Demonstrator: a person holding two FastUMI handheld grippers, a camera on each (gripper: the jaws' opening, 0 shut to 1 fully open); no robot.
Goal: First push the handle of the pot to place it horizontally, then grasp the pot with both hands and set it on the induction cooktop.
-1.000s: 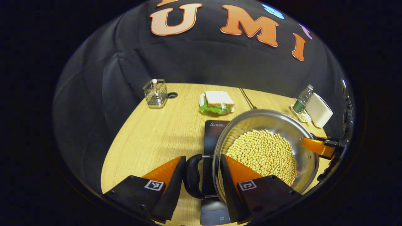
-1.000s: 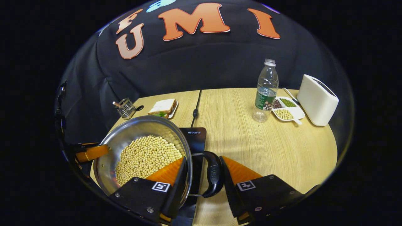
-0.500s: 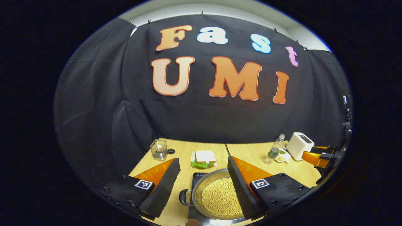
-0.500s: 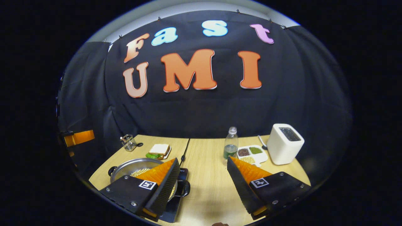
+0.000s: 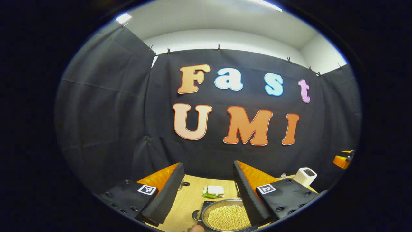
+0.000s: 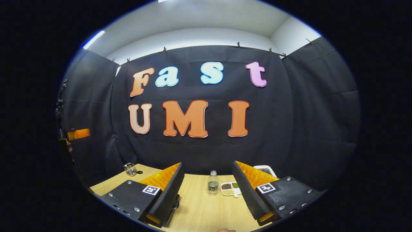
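Pot (image 5: pixel 229 216) full of pale beans (image 5: pixel 228 218), sitting on the induction cooktop (image 5: pixel 206 204), at 6 o'clock in left gripper view. Black side handle (image 5: pixel 195 215) at pot's 9 o'clock. Left gripper (image 5: pixel 208 190) spread wide, gripping nothing, raised above the table (image 5: pixel 190 201). Right gripper (image 6: pixel 207 191) likewise wide open, nothing between fingers. Beyond: sandwich (image 5: pixel 213 191) at 12 from pot, toaster (image 5: pixel 305 176) at 2. In right gripper view, bottle (image 6: pixel 212 183) beside divided dish (image 6: pixel 230 188) with beans in separate compartments.

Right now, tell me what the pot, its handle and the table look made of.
Pot: likely stainless steel, judging by its shiny silver rim. Handle: dark and glossy, probably plastic, though it is small here. Table: pale wood-grain top, wood or laminate, matte.
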